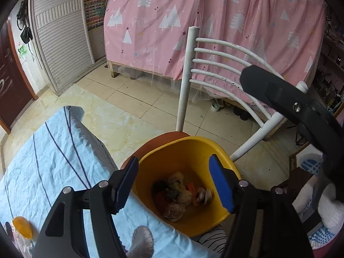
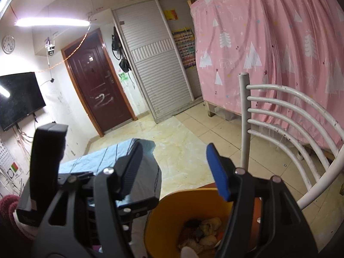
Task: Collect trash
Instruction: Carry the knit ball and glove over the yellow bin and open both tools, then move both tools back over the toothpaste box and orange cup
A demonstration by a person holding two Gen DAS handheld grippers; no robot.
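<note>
Left gripper point(image 1: 174, 182): you held its jaws apart and empty over the bin.
Right gripper point(image 2: 174, 169): likewise parted, nothing between.
Yellow bin point(image 1: 189, 148): one, on the chair seat point(image 1: 163, 139), right of the table point(image 1: 43, 157).
Trash point(image 1: 180, 195): several crumpled wads in the bin; exact count unclear.
Handling: probably light, soft, crushable; pinch a wad's middle.

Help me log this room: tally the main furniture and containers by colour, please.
Yellow bin, holding crumpled trash: 1
White chair: 1
Pink curtain: 1
Blue striped tablecloth: 1
Brown door: 1
Black TV: 1
Total: 6
</note>
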